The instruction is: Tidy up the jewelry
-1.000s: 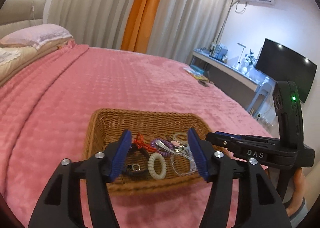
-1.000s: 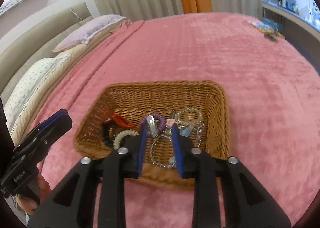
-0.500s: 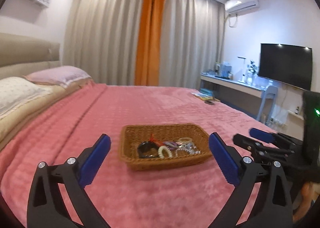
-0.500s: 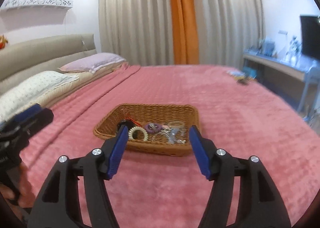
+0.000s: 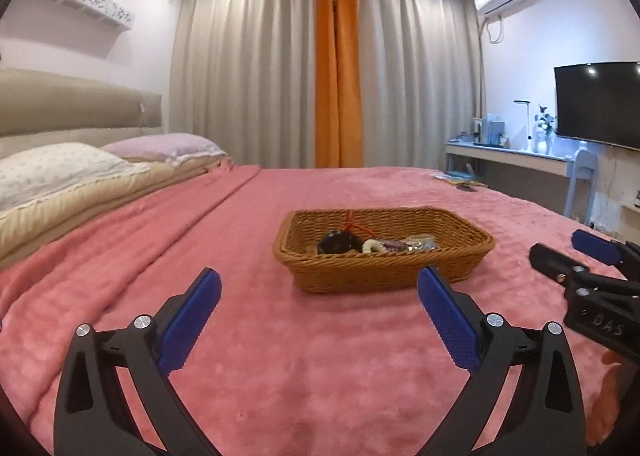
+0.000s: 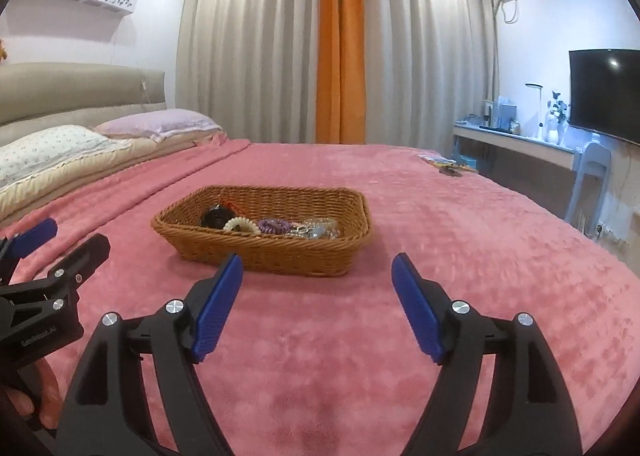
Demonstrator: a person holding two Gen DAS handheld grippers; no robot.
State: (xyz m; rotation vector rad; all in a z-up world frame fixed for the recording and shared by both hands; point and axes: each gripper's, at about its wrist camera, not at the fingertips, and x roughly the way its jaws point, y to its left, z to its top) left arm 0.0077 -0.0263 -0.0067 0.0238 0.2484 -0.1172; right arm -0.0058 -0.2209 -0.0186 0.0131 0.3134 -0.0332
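Two grippers: left gripper (image 5: 318,296) is held wide apart, empty; right gripper (image 6: 318,282) is opening, nothing between its pads.
Basket (image 6: 280,252): set on the bedspread (image 6: 460,256), easily pushed along.
Jewelry (image 6: 276,225): heaped inside; tangled pieces may be dragged out together.

one basket (image 6: 276,252), two pillows (image 6: 52,148), two grippers (image 6: 316,288)

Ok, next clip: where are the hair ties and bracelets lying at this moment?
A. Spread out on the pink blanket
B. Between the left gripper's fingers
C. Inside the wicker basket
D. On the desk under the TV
C. The hair ties and bracelets lie in a heap inside the wicker basket on the pink blanket; the left gripper has nothing between its fingers.
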